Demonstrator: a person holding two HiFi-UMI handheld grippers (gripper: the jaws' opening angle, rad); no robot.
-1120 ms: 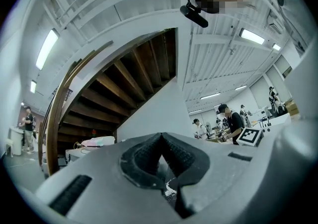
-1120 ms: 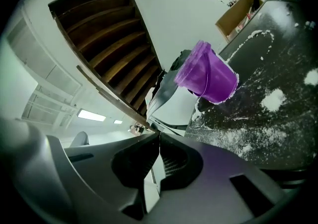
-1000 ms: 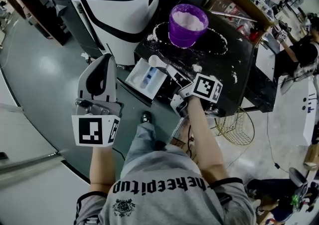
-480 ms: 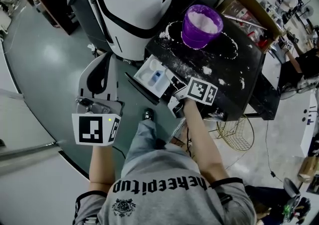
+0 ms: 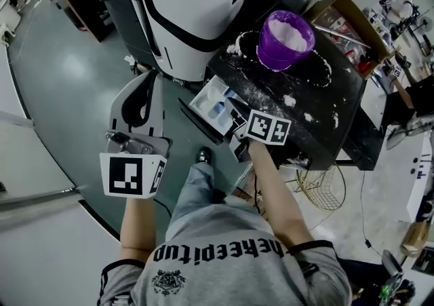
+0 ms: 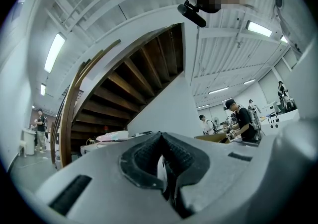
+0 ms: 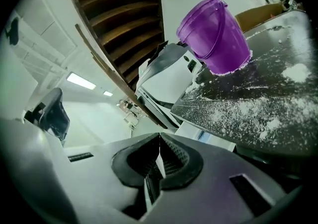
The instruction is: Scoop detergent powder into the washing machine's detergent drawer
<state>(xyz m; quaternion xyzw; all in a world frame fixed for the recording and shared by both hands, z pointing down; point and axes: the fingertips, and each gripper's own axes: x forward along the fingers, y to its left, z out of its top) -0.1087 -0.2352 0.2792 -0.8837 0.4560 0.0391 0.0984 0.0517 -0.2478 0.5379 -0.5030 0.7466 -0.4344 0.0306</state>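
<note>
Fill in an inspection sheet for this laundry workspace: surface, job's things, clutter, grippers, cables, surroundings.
Surface: black table, strewn with spilled white powder.
Job's things: purple bucket of powder, upright on the table; detergent drawer standing open from the washing machine.
Clutter: cardboard box beyond the table; wire basket low beside it.
Grippers: right gripper at the drawer, shut on a thin white piece, apparently the scoop handle; left gripper shut, empty, away from the table.
Cables: thin cable on the floor right of the table.
Surroundings: staircase; people working in the background.
</note>
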